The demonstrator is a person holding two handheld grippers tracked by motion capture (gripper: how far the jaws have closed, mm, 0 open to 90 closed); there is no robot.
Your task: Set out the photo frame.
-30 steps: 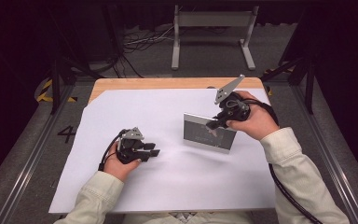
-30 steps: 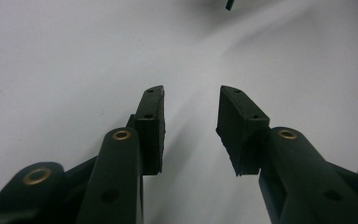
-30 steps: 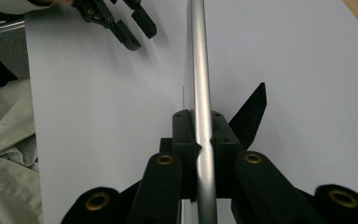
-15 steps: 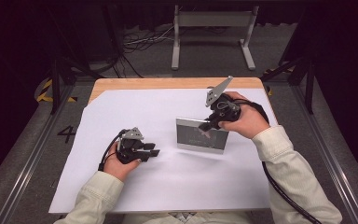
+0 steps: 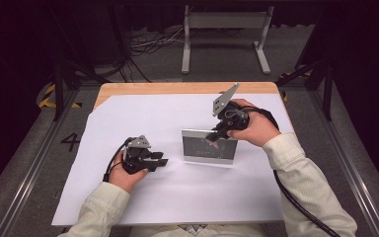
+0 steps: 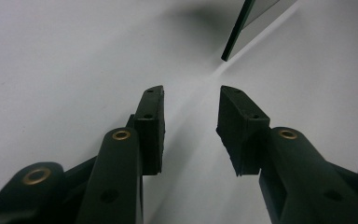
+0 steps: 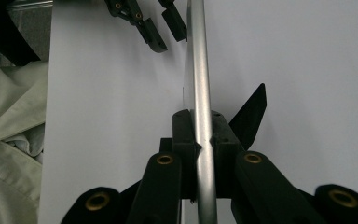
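Observation:
A silver-edged photo frame (image 5: 208, 148) with a dark pane stands upright on the white sheet (image 5: 143, 118), right of centre. My right gripper (image 5: 216, 134) comes down on its top edge and is shut on it. In the right gripper view the pads (image 7: 182, 135) pinch the frame's metal rim (image 7: 198, 60), and the black back stand (image 7: 251, 116) sticks out to one side. My left gripper (image 5: 161, 161) rests on the sheet left of the frame, open and holding nothing. Its view shows the jaws (image 6: 191, 95) apart, with a corner of the frame (image 6: 241, 25) ahead.
The white sheet covers a wooden table (image 5: 177, 88). Beyond the far edge a grey metal stand (image 5: 224, 22) and cables (image 5: 148, 44) lie on the floor. Rails run along both sides. A cable trails from the right gripper past the sleeve (image 5: 296, 202).
My right gripper has carried the frame a little left and down, toward the left gripper. The left hand has stayed where it was.

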